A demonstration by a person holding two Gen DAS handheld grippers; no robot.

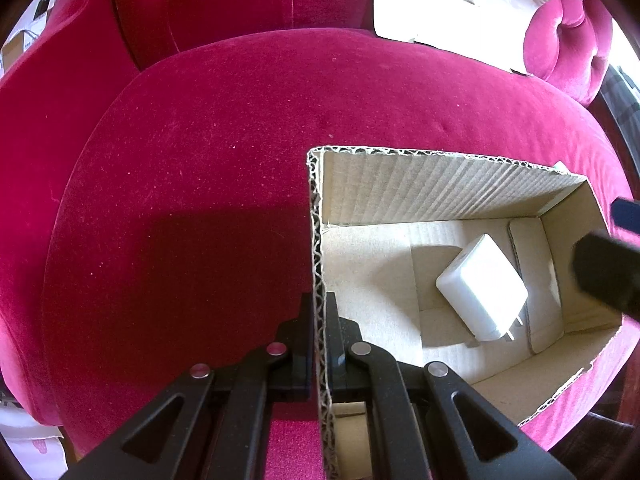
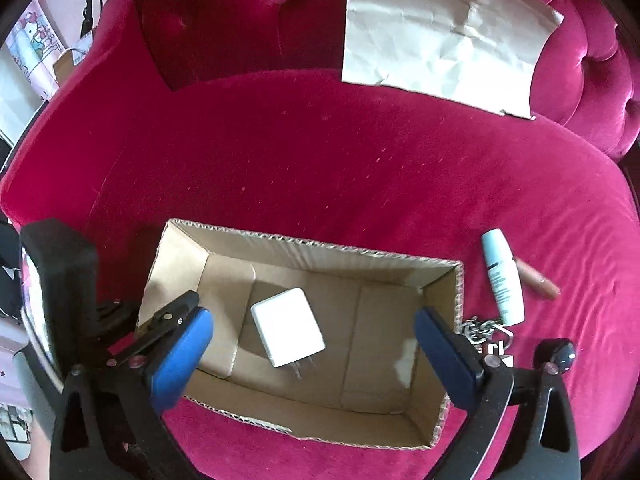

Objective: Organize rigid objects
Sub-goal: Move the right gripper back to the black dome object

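Note:
An open cardboard box (image 2: 312, 248) sits on a pink velvet sofa seat. A white plug charger (image 2: 287, 326) lies flat on the box floor; it also shows in the left wrist view (image 1: 482, 288). My left gripper (image 1: 319, 312) is shut on the box's left wall (image 1: 318, 264). My right gripper (image 2: 314, 354) is open and empty, hovering above the box over the charger. Right of the box lie a white tube (image 2: 503, 282), a brown stick-like thing (image 2: 538, 280) and a metal keychain (image 2: 486, 334).
A sheet of crumpled beige paper (image 2: 440, 32) leans on the sofa back (image 2: 224, 12). A dark round object (image 2: 562, 354) lies by the right gripper's frame. The sofa arm (image 2: 600, 64) rises at the right.

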